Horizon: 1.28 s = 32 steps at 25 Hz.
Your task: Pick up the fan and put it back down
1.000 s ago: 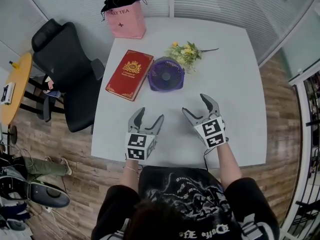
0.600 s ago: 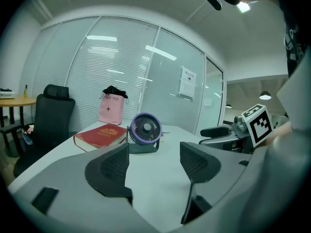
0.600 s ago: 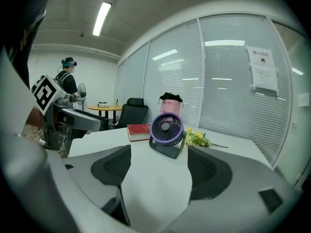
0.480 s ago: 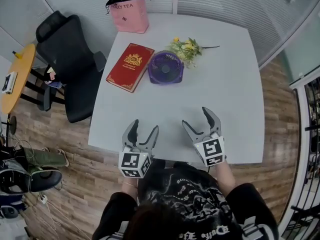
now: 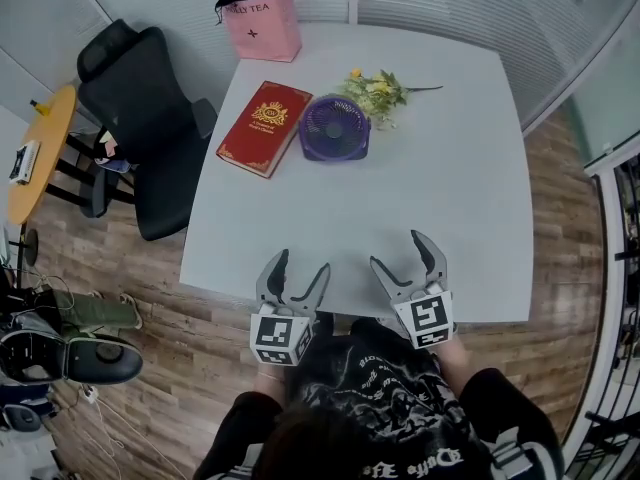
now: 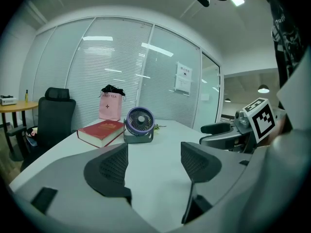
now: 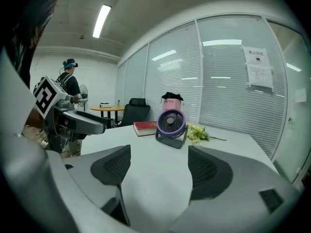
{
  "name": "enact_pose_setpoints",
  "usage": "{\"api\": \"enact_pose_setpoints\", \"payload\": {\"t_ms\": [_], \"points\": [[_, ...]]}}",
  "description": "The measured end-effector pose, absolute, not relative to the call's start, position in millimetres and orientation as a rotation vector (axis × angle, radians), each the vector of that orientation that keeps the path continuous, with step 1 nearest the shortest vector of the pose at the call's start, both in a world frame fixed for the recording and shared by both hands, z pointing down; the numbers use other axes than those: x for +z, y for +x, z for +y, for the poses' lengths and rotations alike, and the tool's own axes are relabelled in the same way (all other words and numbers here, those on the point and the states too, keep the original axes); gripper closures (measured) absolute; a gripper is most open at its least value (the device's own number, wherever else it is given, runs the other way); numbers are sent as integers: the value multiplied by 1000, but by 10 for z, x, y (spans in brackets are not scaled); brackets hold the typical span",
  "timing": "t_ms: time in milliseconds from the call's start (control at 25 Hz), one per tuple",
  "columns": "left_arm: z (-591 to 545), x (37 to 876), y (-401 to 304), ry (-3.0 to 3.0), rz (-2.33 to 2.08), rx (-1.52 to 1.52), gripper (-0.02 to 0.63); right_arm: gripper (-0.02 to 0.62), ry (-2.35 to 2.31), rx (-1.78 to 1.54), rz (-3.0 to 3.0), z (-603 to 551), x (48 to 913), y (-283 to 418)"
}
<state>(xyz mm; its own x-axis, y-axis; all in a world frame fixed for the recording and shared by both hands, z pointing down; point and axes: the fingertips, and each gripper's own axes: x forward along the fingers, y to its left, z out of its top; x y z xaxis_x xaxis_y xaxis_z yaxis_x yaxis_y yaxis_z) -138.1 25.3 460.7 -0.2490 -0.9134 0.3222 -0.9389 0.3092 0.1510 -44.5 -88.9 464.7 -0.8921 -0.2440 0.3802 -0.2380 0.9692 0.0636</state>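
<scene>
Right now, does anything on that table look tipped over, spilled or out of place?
Nothing stands out. The fan stands upright between the red book and the flowers, which lie flat; the pink bag stands at the far edge. The left gripper and right gripper are open and empty.

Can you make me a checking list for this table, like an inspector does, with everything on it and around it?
Surface: white table, with things only at its far end.
Job's things: fan stands upright at the far end, nothing touching it.
Clutter: red book just left of the fan; flowers behind the fan, to its right; pink bag at the far edge.
Grippers: left gripper and right gripper both open and empty, at the near edge, far from the fan.
Cables: nothing seen on the table.
Surroundings: black chair at the table's left, round yellow table, wood floor, glass walls with blinds.
</scene>
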Motion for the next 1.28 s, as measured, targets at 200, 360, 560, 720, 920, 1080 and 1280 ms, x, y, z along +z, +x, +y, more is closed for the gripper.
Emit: {"api": "enact_pose_setpoints", "payload": {"t_ms": [200,360,560,720,920,1080,1280], "points": [[196,4563,-1325,1699,-2195,33,265,236,319,-55,-2754,-840,4590,-510],[166,4567,-1289,1723,-2191,83,267,355,303,-103,-2772,-817,4537,-546],[117,4600,-1288,1747,-2199,184,417,509,292,-130,-2780,-838,4532,-584],[69,4581,-1316,1734,-2194,158,579,588,325,-71,-2754,-842,4541,-555],[-49,4549,-1282,1796,-2168,155,586,589,318,-53,-2761,-861,4558,-549],[-77,4611,-1236,1820,-2156,230,586,589,319,-45,-2758,-856,4539,-556],[-83,4594,-1233,1799,-2144,195,586,589,310,-51,-2756,-842,4543,-576]]}}
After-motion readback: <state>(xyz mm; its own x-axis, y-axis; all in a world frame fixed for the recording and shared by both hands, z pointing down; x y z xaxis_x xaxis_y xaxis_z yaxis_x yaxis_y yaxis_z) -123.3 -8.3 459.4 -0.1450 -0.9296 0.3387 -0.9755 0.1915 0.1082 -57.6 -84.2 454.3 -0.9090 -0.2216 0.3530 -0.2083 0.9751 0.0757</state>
